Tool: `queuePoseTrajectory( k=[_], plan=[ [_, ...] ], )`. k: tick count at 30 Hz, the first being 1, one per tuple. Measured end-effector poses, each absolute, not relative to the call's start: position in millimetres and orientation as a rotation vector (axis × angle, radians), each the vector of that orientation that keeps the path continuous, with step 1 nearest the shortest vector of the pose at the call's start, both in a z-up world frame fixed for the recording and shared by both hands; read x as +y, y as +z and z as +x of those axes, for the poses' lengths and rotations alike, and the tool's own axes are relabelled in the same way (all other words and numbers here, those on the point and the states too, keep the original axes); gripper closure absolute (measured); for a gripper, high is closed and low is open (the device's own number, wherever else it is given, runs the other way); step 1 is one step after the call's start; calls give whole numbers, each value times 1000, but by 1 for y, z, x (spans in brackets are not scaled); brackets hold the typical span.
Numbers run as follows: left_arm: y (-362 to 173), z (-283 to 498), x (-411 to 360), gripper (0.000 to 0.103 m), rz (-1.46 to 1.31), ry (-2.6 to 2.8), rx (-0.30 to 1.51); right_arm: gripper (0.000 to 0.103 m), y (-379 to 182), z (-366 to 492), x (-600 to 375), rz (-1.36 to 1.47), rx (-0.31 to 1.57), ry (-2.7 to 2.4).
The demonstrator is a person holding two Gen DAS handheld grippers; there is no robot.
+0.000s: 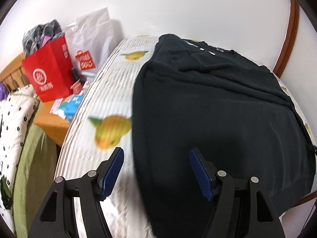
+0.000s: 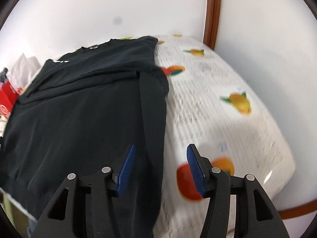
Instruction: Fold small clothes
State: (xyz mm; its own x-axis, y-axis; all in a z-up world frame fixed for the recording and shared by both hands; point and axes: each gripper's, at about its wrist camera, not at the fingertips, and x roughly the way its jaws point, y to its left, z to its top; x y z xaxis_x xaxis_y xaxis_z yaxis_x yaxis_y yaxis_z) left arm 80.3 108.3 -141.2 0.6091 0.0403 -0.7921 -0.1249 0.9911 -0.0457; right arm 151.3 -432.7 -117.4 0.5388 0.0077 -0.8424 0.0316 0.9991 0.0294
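A black T-shirt [image 1: 218,115] lies flat on a white cloth with fruit prints [image 1: 107,103], its sleeves folded in over the body and its collar at the far end. It also shows in the right wrist view [image 2: 83,115]. My left gripper [image 1: 156,156] is open and empty, astride the shirt's left edge near the hem. My right gripper [image 2: 160,152] is open and empty, astride the shirt's right edge near the hem, over the fruit-print cloth [image 2: 227,119].
A red paper bag [image 1: 49,73] stuffed with clothes and a white plastic bag [image 1: 91,41] stand on a wooden side table [image 1: 51,121] at the left. A spotted quilt [image 1: 13,123] lies further left. A white wall and a brown wooden frame [image 2: 213,13] stand behind.
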Motion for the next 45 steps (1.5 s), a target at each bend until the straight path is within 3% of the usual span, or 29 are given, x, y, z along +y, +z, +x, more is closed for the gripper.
queuePoseTrajectory(
  k=[3,15,18,21,23,34,45],
  plan=[
    [-149,67,117,37,-116,102,929,49,-123,138,-432,85,1003,14],
    [-164,32,100,57,-67,81,928,52,-138,104,-407,43,983,92],
    [-163,35,93,74,-71,66,920,64,-140,109,-397,33,965,80],
    [-162,39,89,90,-69,58,927,93,-139,113,-387,-4,953,71],
    [-159,38,90,95,-70,56,937,95,-136,115,-390,-3,955,76],
    [-129,4,91,96,-158,-67,864,95,-105,93,-420,64,895,98],
    [-74,37,95,96,-186,-119,746,95,-52,110,-422,180,768,163]
  ],
)
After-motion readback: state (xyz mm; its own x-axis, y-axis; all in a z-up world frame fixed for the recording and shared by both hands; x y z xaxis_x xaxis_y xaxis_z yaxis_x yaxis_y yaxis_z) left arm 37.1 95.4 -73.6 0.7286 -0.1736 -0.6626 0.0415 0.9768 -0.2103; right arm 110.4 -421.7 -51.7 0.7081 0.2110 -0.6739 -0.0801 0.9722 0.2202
